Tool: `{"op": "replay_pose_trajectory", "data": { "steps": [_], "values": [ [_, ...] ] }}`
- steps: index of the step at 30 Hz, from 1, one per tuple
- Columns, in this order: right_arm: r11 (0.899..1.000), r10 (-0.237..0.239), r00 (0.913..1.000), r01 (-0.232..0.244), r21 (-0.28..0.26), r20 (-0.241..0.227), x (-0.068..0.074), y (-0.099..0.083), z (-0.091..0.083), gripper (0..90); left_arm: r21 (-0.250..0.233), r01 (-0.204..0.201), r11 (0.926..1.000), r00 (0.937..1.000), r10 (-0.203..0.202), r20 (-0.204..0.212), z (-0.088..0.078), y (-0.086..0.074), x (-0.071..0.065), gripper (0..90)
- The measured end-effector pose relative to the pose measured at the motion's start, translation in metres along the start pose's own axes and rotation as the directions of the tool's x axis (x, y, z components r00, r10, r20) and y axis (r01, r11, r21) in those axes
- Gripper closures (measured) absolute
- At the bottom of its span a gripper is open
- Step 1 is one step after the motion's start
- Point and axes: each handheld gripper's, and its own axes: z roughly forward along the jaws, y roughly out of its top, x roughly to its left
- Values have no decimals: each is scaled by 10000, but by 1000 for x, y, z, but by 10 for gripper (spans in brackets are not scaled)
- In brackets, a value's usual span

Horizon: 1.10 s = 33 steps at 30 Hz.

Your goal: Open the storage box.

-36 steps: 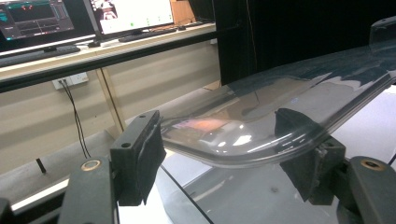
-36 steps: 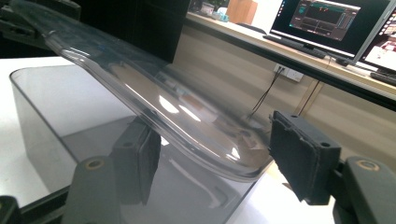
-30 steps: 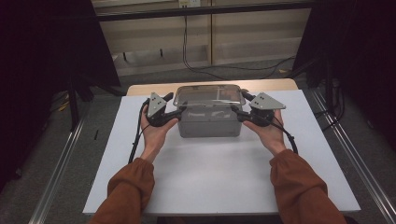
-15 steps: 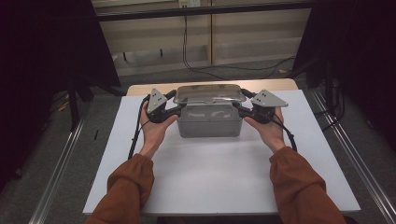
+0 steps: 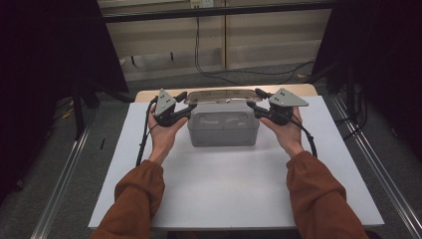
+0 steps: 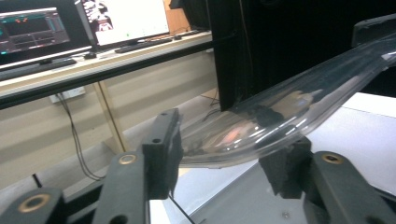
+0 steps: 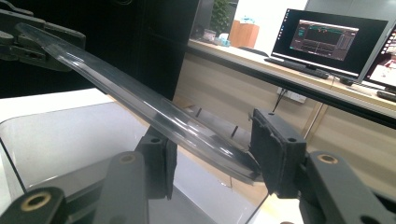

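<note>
1. Table (image 5: 239, 199): one white board fills the centre and lower half of the high view, plain and bare across its near part.
2. Box (image 5: 224, 130): one clear plastic box with rounded corners and cloudy grey walls stands on the table just above the frame's centre. Its open top shows at the lower left of the right gripper view (image 7: 60, 140).
3. Lid (image 5: 222, 95): one clear, thin plastic lid with a raised rim hangs level just above the box, apart from it, in the upper middle of the high view. In the left gripper view it (image 6: 280, 116) sweeps from centre to upper right, glossy with reflections; in the right gripper view it (image 7: 140, 105) runs from upper left down to centre.
4. Hands: two, with rust-orange sleeves (image 5: 137, 199) rising from the bottom corners.
5. Left gripper (image 5: 187, 104): one, at the left of the lid. Its jaws pinch the lid's left end; in its own view (image 6: 219, 144) the rim sits between the two black pads.
6. Right gripper (image 5: 254, 102): one, at the right of the lid, jaws pinching the lid's right end; its own view (image 7: 210, 154) shows the edge caught between the pads.
7. Screens: two lit monitors (image 6: 121, 18) at the upper left of the left gripper view, on a ledge.
</note>
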Motion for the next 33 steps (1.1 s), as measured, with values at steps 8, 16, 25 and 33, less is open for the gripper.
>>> {"op": "replay_pose_trajectory", "data": {
  "steps": [8,16,25,33],
  "values": [
    [9997,182,9998,-183,-175,-39,-4,4,4,511,-189,148,9997,9999,-149,-77,5,1,2,518],
    [9997,135,9999,-137,-183,-100,-8,10,7,531,-193,-15,9998,9997,10,-234,10,4,4,509],
    [9996,135,9998,-138,-234,-123,-10,11,7,537,-215,157,9996,9994,-163,-297,14,4,11,495],
    [9991,284,9995,-288,-305,-136,-13,11,8,542,-90,235,9997,9992,-238,-320,19,4,13,545]
  ]
}}
